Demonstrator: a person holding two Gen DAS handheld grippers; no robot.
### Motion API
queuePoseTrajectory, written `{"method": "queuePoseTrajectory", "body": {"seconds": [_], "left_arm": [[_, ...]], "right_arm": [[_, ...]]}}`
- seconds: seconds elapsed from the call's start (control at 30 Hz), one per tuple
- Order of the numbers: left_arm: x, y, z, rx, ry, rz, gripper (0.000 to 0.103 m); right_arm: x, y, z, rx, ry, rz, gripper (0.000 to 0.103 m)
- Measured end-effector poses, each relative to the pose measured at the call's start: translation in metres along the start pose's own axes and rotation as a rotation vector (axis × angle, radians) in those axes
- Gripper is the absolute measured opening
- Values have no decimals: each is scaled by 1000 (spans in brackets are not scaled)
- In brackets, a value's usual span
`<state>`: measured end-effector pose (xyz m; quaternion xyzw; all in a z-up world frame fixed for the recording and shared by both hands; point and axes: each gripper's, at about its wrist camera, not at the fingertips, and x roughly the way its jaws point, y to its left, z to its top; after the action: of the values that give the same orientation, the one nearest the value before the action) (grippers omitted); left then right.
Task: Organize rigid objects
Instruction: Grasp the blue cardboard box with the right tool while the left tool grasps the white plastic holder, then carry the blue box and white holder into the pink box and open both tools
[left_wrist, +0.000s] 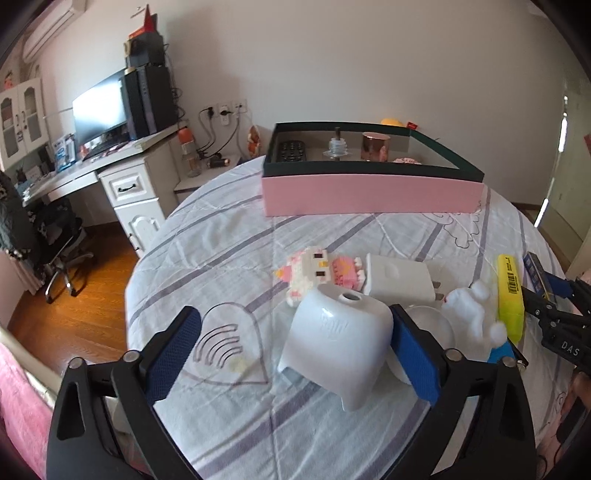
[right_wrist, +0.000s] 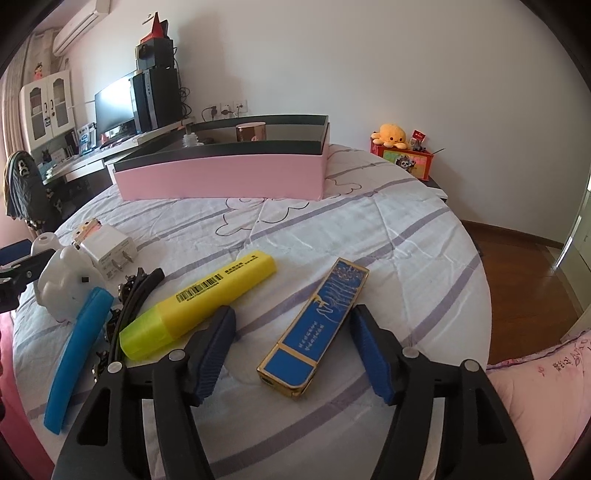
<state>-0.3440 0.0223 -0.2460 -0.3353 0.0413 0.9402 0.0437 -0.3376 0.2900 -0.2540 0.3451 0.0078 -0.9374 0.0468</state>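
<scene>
Left gripper (left_wrist: 295, 350) jaws spread wide over the striped bedspread (left_wrist: 229, 266); a white ceramic piece with a hole in its top (left_wrist: 338, 343) lies tipped between them, hard against the right-hand pad, with bare cloth between it and the left-hand pad. Right gripper (right_wrist: 291, 354) jaws stand apart around the near end of a blue and gold flat box (right_wrist: 317, 325); a gap shows on both sides, neither pad touching. Just left of that gripper lies a yellow highlighter (right_wrist: 199, 302), then black cables and a blue curved strip (right_wrist: 77, 354). Beyond the ceramic piece sit a white figurine (left_wrist: 469, 310), a white charger plug (left_wrist: 397, 277) and a pink-and-white block toy (left_wrist: 314, 269), clustered and touching. Further on, open bedspread runs to the pink box (left_wrist: 369, 195), its dark rim open upward, holding a remote, a small bottle and a copper cup. Bed edge drops to wood floor on both sides.
</scene>
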Motion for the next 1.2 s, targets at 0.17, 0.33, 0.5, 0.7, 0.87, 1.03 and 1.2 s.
{"method": "queuePoseTrajectory", "body": {"seconds": [0.17, 0.33, 0.5, 0.7, 0.87, 1.03, 1.2], "left_arm": [[4, 0, 0, -10, 14, -132, 62], [-3, -5, -4, 31, 30, -152, 55], [-8, -5, -11, 55, 29, -157, 56], [8, -6, -16, 42, 81, -136, 60], [11, -7, -15, 50, 70, -133, 55], [3, -3, -15, 45, 39, -141, 54], [-14, 2, -8, 43, 10, -140, 54]], "right_arm": [[3, -3, 5, -1, 14, -2, 63], [0, -11, 9, 23, 20, 33, 32], [-2, -13, 9, 24, 30, 61, 21], [0, -11, 8, 14, 24, 44, 21], [1, -12, 8, 9, 24, 48, 21], [-2, -12, 8, 8, 15, 46, 21], [-9, -12, 7, 37, 6, 83, 21]]}}
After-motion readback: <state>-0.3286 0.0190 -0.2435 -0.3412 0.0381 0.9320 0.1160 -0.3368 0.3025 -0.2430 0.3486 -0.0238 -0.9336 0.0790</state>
